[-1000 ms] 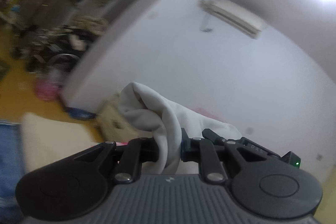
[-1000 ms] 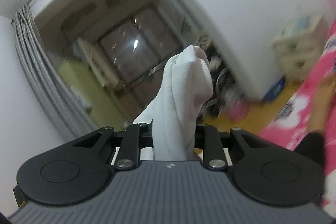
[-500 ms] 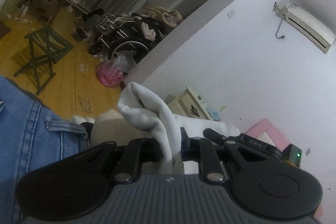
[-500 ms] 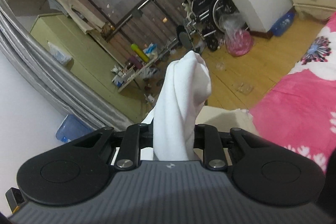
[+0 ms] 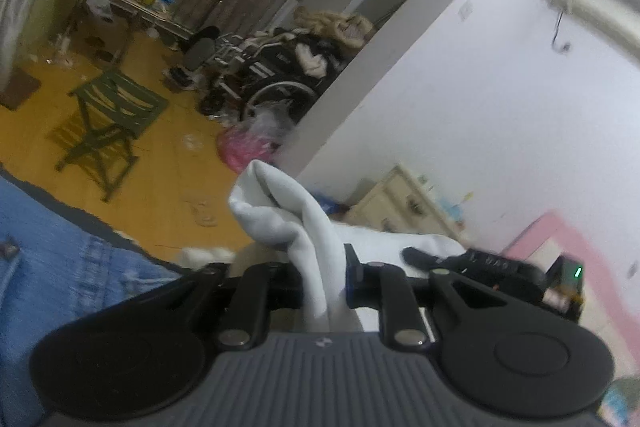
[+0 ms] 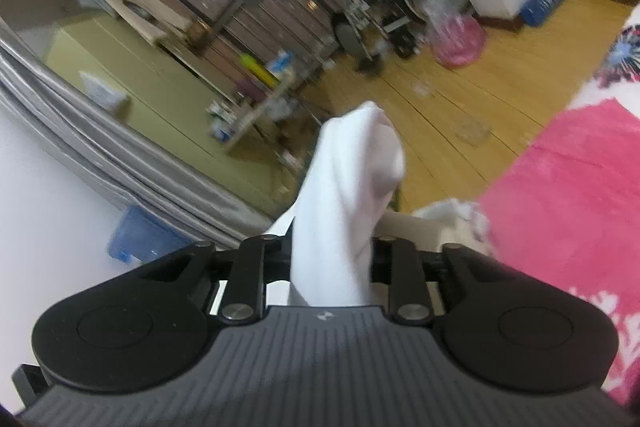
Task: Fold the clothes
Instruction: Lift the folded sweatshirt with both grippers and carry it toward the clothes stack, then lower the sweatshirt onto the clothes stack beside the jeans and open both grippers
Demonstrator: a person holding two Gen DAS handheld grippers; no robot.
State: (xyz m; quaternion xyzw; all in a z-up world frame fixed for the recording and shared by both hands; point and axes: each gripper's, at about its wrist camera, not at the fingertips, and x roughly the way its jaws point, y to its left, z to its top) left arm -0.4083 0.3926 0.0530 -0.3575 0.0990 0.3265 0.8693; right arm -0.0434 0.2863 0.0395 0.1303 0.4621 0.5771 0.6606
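A white garment (image 5: 276, 211) sticks up in a bunched fold between the jaws of my left gripper (image 5: 322, 279). The jaws are opening, and the cloth still fills the gap between them. From that fold the garment stretches right to the other gripper's black body (image 5: 492, 263) with its green light. In the right wrist view, another bunched fold of the white garment (image 6: 356, 155) stands between the jaws of my right gripper (image 6: 332, 259). These jaws are opening too, with the cloth touching both sides. Both grippers point slightly downward.
Blue jeans (image 5: 60, 267) lie at the lower left of the left wrist view. A pink flowered bedspread (image 6: 560, 195) fills the right, with cream cloth (image 6: 424, 227) at its edge. On the wooden floor stand a green folding stool (image 5: 112, 111), a wheelchair (image 5: 276, 75) and a cream nightstand (image 5: 404, 203).
Both views have swung down from wall and window toward the floor and bed. The white garment stays between both pairs of jaws, whose gaps look slightly wider now.
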